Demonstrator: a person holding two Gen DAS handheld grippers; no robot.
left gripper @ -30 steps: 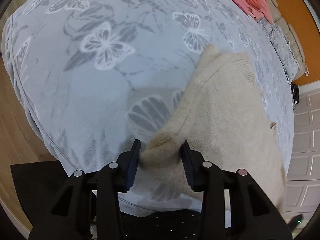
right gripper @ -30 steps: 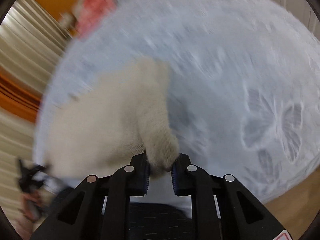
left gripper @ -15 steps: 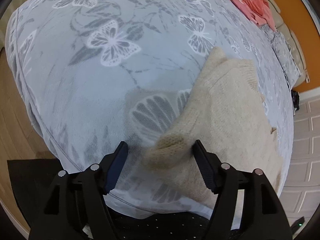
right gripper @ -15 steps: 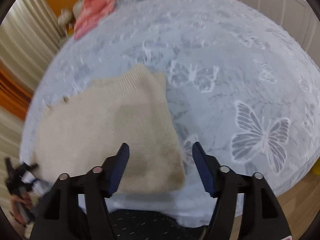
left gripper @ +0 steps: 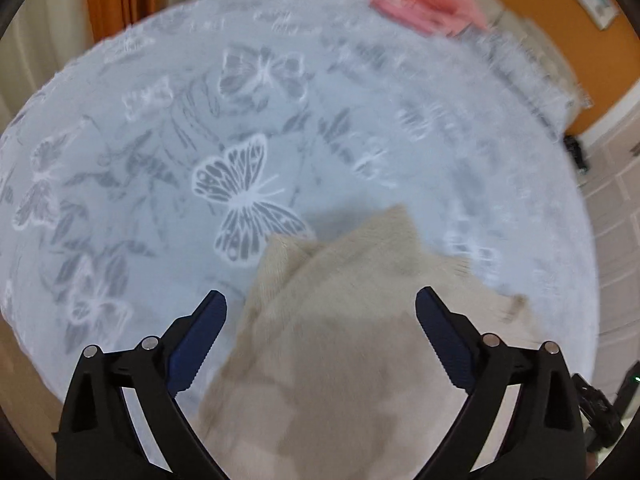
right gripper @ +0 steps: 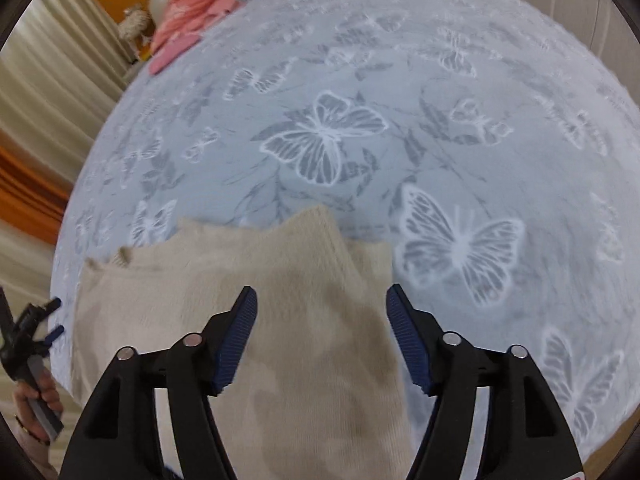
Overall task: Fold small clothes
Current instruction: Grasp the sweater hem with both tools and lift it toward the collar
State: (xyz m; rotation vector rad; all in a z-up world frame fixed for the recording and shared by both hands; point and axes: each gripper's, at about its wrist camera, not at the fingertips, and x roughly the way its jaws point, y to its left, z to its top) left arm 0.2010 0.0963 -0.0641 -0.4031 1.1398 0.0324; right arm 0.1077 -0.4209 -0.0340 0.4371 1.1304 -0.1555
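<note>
A beige knit sweater [left gripper: 340, 344] lies flat and folded over on the butterfly-print bed cover [left gripper: 160, 160], near the bed's front edge. My left gripper [left gripper: 322, 306] hovers above it with its jaws opening wide; the pads touch nothing and the knit lies below them. In the right wrist view the same sweater [right gripper: 280, 280] fills the lower middle. My right gripper [right gripper: 322, 304] hangs over its right half, jaws still opening, with nothing pinched. The left gripper [right gripper: 56, 316] shows at the far left edge, held by a hand [right gripper: 38, 412].
A pink garment [right gripper: 192, 8] is heaped at the far side of the bed cover [right gripper: 500, 100], with a grey pillow [left gripper: 532, 64] beside it. Orange and cream curtains [right gripper: 36, 152] hang on the left. White cupboard doors [left gripper: 616, 216] stand on the right.
Both grippers have let go of the sweater's corners and opened wide. Both have pulled away and up, so the views now look across the bed with the sweater lying below.
</note>
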